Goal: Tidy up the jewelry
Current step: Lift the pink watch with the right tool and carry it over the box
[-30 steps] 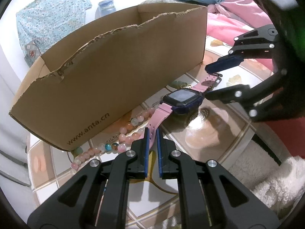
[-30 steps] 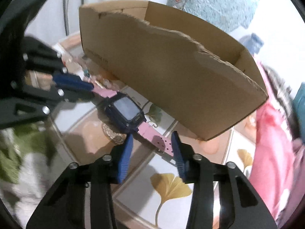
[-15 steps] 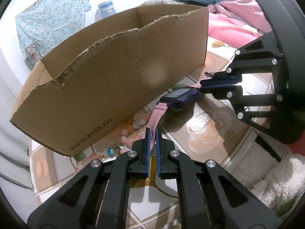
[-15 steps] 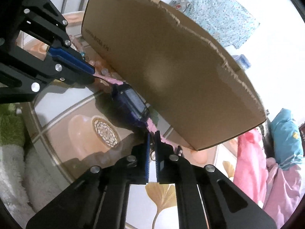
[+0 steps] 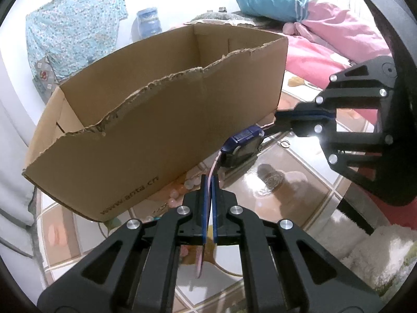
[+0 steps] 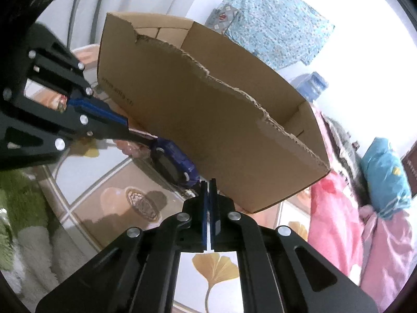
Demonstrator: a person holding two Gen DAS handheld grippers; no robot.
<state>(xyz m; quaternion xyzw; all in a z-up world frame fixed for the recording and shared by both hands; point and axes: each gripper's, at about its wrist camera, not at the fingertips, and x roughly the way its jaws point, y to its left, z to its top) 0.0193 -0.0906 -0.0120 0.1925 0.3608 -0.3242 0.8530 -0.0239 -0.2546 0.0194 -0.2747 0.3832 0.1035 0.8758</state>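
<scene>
A watch with a dark blue case (image 5: pixel 243 140) and pink strap hangs in the air between both grippers, above the glossy table, beside the torn cardboard box (image 5: pixel 146 130). My left gripper (image 5: pixel 208 182) is shut on one strap end. My right gripper (image 6: pixel 208 185) is shut on the other strap end; it shows at the right of the left wrist view (image 5: pixel 284 120). The watch (image 6: pixel 173 164) is tilted on edge next to the box's front wall (image 6: pixel 221 135). Pink beads (image 5: pixel 179 190) lie on the table under the box's edge.
The table (image 5: pixel 294 182) has a shiny tiled top with leaf patterns. A small metal ring (image 5: pixel 286 144) lies on it. Pink bedding (image 5: pixel 336 41) and a blue pillow (image 5: pixel 271 0) are behind. A white fluffy rug (image 5: pixel 378 253) lies below right.
My right gripper closed on the free strap end. Both grippers then lifted the watch off the table, up along the box's front wall.
</scene>
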